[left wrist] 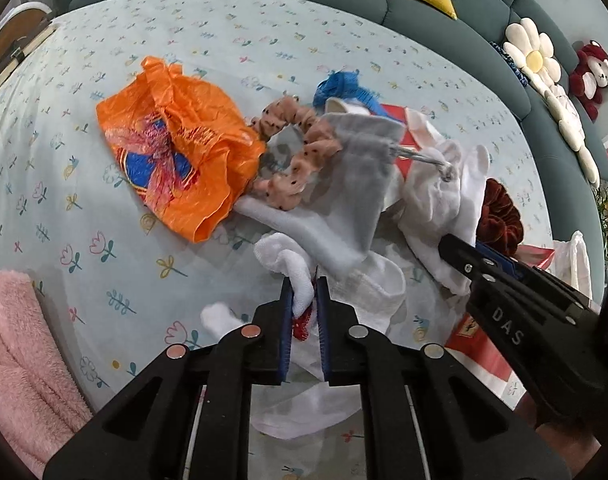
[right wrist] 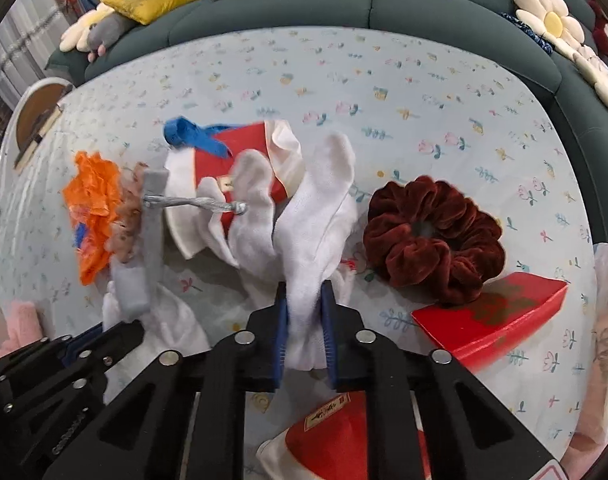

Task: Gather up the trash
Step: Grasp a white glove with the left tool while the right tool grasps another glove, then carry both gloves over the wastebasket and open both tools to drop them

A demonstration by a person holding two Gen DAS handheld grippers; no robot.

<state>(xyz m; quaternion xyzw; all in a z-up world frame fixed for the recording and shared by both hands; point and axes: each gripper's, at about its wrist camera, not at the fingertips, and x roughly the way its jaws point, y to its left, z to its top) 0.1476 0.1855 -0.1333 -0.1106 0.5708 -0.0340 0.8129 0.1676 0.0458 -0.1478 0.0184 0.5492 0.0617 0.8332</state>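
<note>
A pile of clutter lies on the floral sheet (left wrist: 104, 240). An orange plastic bag (left wrist: 172, 148) lies at its left; it also shows in the right wrist view (right wrist: 94, 208). My left gripper (left wrist: 304, 292) is shut on a white sock (left wrist: 300, 276) with red trim. My right gripper (right wrist: 304, 300) is shut on another white sock (right wrist: 319, 220) at the pile's right side; its fingers (left wrist: 463, 256) show in the left wrist view. A grey sock (left wrist: 343, 200), a peach scrunchie (left wrist: 304, 152) and a silvery crumpled wrapper (right wrist: 196, 202) lie in the pile.
A dark red velvet scrunchie (right wrist: 431, 236) and red paper boxes (right wrist: 491, 312) lie to the right. A blue ribbon (right wrist: 196, 138) lies behind the pile. A pink towel (left wrist: 20, 360) is at the near left. A green sofa (right wrist: 304, 8) with cushions rings the far side.
</note>
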